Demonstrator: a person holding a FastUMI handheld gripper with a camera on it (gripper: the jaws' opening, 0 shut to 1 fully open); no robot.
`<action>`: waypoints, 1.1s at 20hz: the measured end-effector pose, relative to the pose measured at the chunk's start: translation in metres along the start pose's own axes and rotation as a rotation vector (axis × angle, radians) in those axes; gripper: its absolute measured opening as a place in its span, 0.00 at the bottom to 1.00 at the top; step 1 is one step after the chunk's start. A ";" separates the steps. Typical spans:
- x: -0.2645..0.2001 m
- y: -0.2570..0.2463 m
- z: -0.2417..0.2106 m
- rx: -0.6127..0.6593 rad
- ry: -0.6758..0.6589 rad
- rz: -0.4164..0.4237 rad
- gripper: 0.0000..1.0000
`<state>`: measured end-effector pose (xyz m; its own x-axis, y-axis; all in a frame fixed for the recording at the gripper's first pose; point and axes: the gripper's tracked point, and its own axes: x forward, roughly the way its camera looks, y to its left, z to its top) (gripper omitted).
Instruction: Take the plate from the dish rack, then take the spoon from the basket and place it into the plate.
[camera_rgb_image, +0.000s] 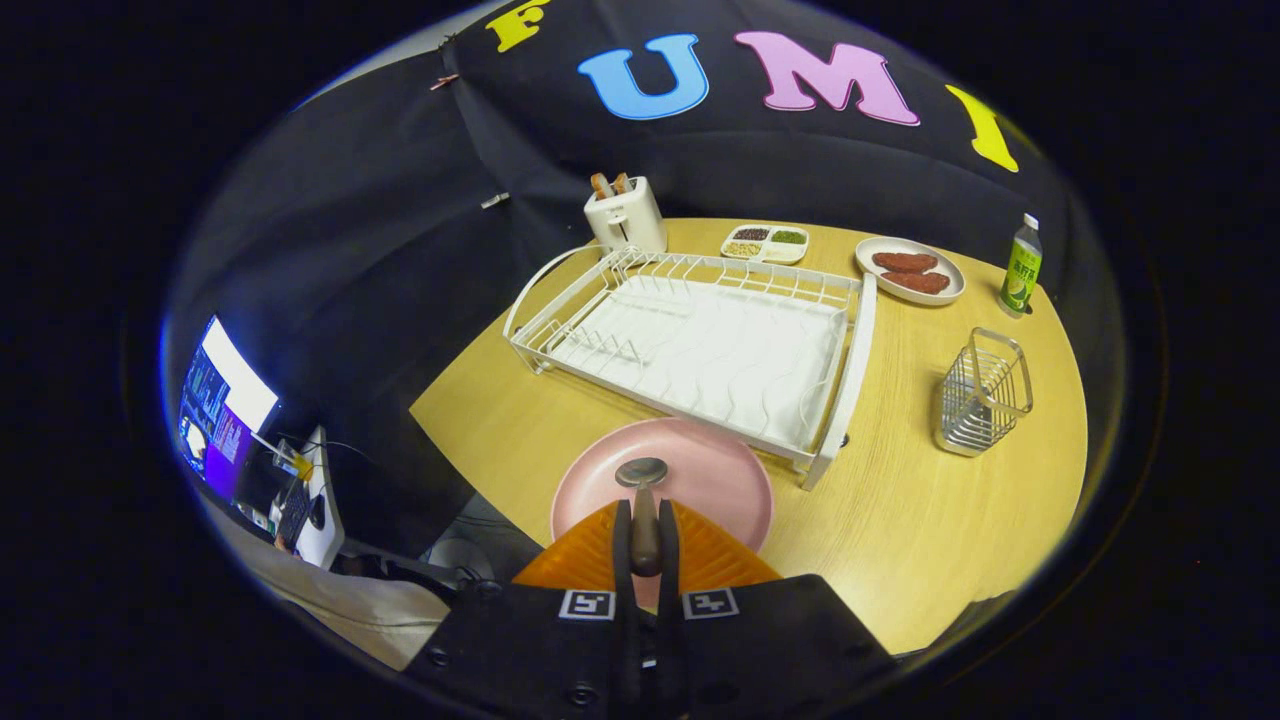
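My gripper (645, 540) is shut on the handle of a dark spoon (643, 478), whose bowl sticks out just ahead of the fingertips. The spoon hangs over a pink plate (720, 480) that lies flat on the wooden table, right under and ahead of the fingers. Whether the spoon's bowl touches the plate I cannot tell. Beyond the plate stands the white wire dish rack (700, 340) with nothing in its slots. To the right of the rack stands the small wire basket (982, 392), which holds nothing I can see.
At the far side of the table (900, 520) stand a white toaster (626, 215) with bread, a divided snack tray (765, 243), a plate of brown food (910, 270) and a green bottle (1021, 268). A monitor (222, 410) glows off the table's left.
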<state>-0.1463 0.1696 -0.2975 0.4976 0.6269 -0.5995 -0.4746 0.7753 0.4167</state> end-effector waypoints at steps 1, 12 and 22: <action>0.007 0.001 -0.005 -0.010 0.008 0.007 0.10; 0.028 -0.016 -0.028 -0.138 0.118 0.054 0.19; 0.021 -0.048 -0.021 -0.190 0.120 -0.076 0.71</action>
<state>-0.1277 0.1438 -0.3445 0.4525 0.5444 -0.7063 -0.5727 0.7845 0.2378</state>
